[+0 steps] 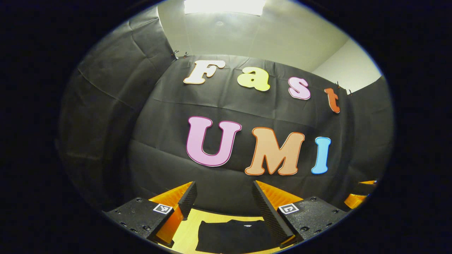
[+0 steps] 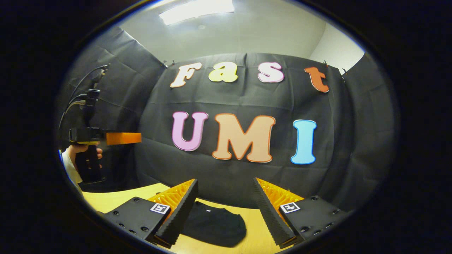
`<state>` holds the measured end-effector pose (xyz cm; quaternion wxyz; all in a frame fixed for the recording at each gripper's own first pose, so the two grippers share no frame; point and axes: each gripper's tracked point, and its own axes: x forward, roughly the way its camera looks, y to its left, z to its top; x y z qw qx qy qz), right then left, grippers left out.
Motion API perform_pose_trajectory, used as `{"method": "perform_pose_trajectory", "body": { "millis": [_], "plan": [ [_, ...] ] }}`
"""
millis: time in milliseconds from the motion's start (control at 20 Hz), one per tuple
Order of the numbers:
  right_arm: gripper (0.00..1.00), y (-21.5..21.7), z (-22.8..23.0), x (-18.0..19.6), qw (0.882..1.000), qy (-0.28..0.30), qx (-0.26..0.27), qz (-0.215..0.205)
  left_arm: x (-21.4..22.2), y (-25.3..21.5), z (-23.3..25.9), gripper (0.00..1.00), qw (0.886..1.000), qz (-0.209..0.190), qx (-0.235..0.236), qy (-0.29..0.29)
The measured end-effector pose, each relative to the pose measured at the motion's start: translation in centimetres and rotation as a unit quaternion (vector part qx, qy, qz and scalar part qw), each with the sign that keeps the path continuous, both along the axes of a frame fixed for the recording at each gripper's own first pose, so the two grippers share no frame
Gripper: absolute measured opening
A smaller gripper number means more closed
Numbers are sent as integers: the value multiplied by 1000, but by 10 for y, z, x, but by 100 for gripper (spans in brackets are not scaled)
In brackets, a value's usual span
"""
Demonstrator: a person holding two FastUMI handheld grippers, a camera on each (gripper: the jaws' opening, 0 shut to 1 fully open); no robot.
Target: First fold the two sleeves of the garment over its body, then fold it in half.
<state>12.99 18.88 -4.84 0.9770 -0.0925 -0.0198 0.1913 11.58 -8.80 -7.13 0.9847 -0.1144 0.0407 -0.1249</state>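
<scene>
Black garment (image 1: 235, 236) flat on wooden table (image 1: 185, 234), below and between raised fingers. Left gripper (image 1: 223, 204) wide, holding nothing; right gripper (image 2: 224, 206) likewise. Black cloth wall (image 2: 229, 176) behind, ceiling light (image 1: 224, 6) overhead.

Dark garment (image 1: 233, 235) flat on table (image 1: 185, 237)

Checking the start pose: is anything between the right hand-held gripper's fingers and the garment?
No. In the right gripper view the open right hand-held gripper is above the dark garment on the table, with nothing between.
</scene>
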Motion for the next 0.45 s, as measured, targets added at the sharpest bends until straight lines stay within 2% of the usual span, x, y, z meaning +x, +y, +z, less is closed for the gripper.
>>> {"method": "perform_pose_trajectory", "body": {
  "millis": [150, 200, 250, 350, 450],
  "plan": [
    [98, 6, -11, -43, 1000, 5, 31, -1, -42, 25, -23, 92, 999, 4, 28, 22],
    [94, 12, -18, -53, 999, 17, 50, 1, -55, 33, -36, 92, 999, 7, 39, 35],
    [98, 12, -23, -59, 997, 30, 66, -2, -67, 38, -52, 92, 998, 8, 43, 50],
    [100, 13, -37, -68, 994, 62, 91, -2, -95, 32, -79, 92, 996, -15, 32, 82],
    [98, 13, -46, -72, 991, 90, 103, -4, -115, 21, -101, 93, 992, -44, 16, 116]
  ]
}}
